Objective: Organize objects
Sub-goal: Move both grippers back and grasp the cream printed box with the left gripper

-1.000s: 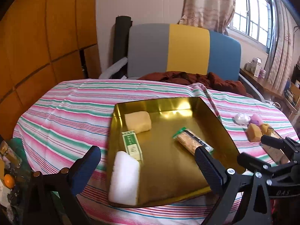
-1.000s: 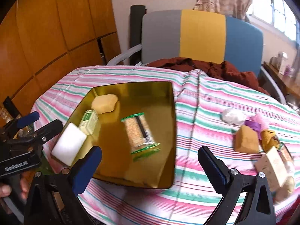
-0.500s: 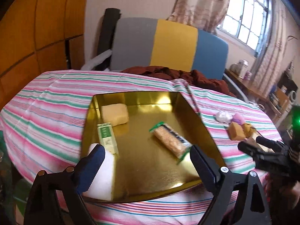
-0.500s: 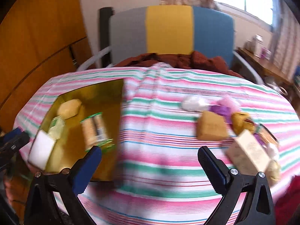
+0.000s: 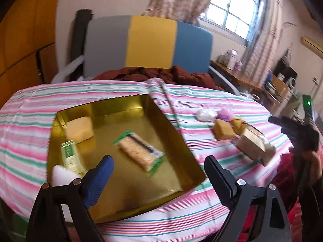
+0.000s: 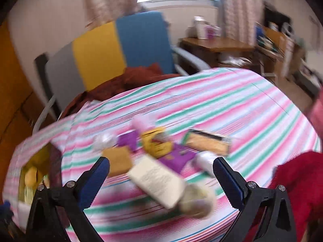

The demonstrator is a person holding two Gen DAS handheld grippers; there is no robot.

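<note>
A gold tray (image 5: 175, 141) sits on the striped tablecloth and holds a tan block (image 5: 79, 129), a green-and-white packet (image 5: 70, 155), a wrapped cracker bar (image 5: 139, 153) and a white sponge (image 5: 60, 176). My left gripper (image 5: 159, 173) hangs open over the tray's near edge with nothing in it. To the right lies a pile of loose things: a brown block (image 6: 119, 160), a cream box (image 6: 159, 181), a yellow wrapper (image 6: 156, 143), a purple packet (image 6: 177, 157) and a snack bar (image 6: 208, 143). My right gripper (image 6: 161, 177) is open just above the cream box; that view is blurred.
A grey, yellow and blue chair (image 5: 149, 46) with a dark red cloth (image 5: 157, 73) stands behind the table. A wooden desk (image 6: 218, 46) with clutter is at the far right. A person's red sleeve (image 6: 298, 179) shows by the right gripper.
My right gripper has swung from the tray over to the pile on the right side of the table. The left gripper's view has shifted slightly right and closer over the tray. Both stay open.
</note>
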